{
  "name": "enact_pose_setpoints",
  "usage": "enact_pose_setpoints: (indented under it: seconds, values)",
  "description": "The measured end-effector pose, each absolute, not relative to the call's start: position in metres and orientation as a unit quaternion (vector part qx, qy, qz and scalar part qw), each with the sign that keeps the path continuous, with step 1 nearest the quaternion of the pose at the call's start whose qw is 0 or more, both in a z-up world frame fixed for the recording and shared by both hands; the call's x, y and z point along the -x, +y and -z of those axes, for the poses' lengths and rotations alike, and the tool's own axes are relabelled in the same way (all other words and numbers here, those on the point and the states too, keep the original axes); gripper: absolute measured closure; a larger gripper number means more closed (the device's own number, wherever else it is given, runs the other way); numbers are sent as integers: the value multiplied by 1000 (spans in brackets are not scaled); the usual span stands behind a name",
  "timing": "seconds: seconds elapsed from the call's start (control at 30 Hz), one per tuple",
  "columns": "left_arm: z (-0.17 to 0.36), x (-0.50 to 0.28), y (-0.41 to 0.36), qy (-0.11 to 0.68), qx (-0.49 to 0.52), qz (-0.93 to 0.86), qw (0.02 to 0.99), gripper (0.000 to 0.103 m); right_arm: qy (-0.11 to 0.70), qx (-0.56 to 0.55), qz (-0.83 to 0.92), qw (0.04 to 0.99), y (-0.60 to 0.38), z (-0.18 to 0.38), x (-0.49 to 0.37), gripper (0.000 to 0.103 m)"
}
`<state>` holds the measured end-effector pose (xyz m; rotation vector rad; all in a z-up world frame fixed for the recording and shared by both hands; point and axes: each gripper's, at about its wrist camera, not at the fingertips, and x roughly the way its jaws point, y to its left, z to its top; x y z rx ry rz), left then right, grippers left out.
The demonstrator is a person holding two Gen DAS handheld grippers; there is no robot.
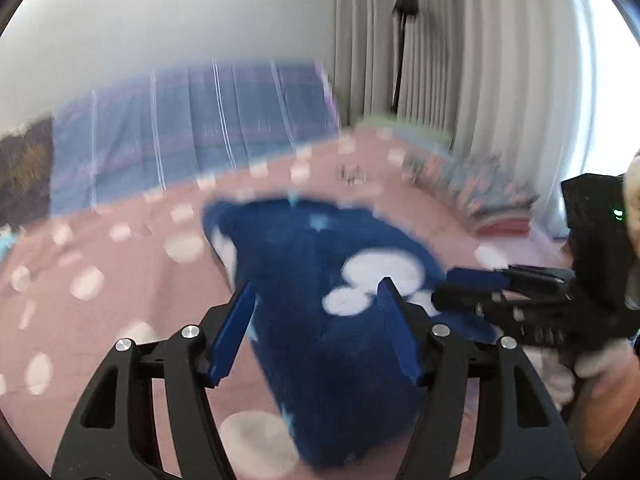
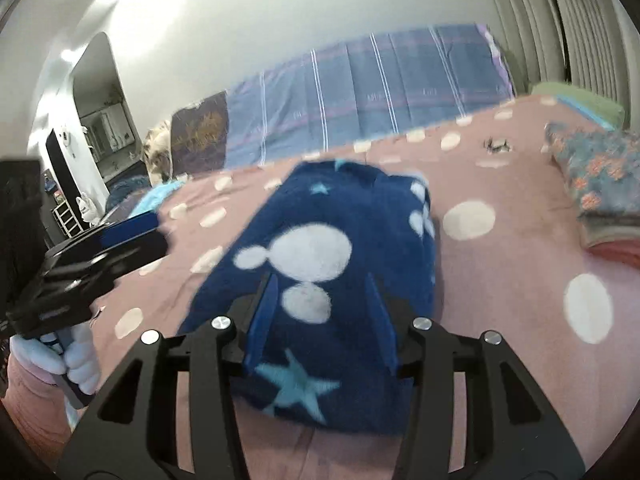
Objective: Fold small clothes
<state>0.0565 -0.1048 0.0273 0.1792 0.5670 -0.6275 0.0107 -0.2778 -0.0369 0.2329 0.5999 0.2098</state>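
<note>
A small dark blue fleece garment point(image 1: 304, 280) with white mouse-head shapes and light blue stars lies folded in a narrow strip on the pink dotted bedspread point(image 1: 100, 280). My left gripper point(image 1: 316, 292) is open above its near half, nothing between the fingers. My right gripper point(image 1: 472, 280) comes in from the right beside the garment's edge. In the right wrist view the garment point(image 2: 320, 264) fills the middle. My right gripper point(image 2: 320, 284) is open just over it, empty. The left gripper point(image 2: 132, 228) shows at the left, off the garment.
A stack of folded clothes point(image 2: 600, 184) sits on the bed at the right. A blue striped cover point(image 2: 360, 92) lies along the wall behind. Curtains point(image 1: 460, 60) hang at the far right. A small dark object point(image 2: 496, 145) lies on the bedspread.
</note>
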Motion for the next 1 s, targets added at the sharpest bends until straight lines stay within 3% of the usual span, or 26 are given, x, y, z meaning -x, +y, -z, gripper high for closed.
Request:
enact_pose_setpoints:
  seconds: [0.07, 0.17, 0.33, 0.47, 0.57, 0.63, 0.7, 0.77, 0.8, 1.0]
  values:
    - [22, -87, -119, 339, -110, 291, 888, 34, 342, -135, -91, 926, -284, 67, -32, 62]
    - [33, -103, -101, 378, -18, 313, 871, 31, 326, -73, -74, 940, -273, 73, -27, 63]
    - [22, -89, -103, 347, -41, 303, 887, 32, 323, -24, -57, 944, -255, 70, -22, 61]
    - [-12, -80, -99, 300, -40, 300, 905, 38, 314, -75, -86, 942, -273, 45, -19, 61]
    - [-46, -84, -112, 232, -75, 301, 922, 45, 279, -61, -86, 955, -274, 20, -23, 61]
    - [-54, -99, -120, 228, -81, 306, 921, 48, 256, -52, -87, 961, -274, 6, -36, 63]
    - [-46, -124, -135, 247, -97, 293, 919, 49, 270, -69, -96, 956, -279, 10, -57, 64]
    - [-10, -158, -151, 307, -134, 261, 905, 48, 343, -84, -82, 932, -284, 49, -95, 67]
    - [19, -173, -155, 329, -132, 261, 898, 48, 343, -85, -87, 931, -287, 67, -104, 67]
    - [21, -165, -155, 307, -139, 259, 905, 48, 327, -68, -90, 938, -288, 73, -100, 67]
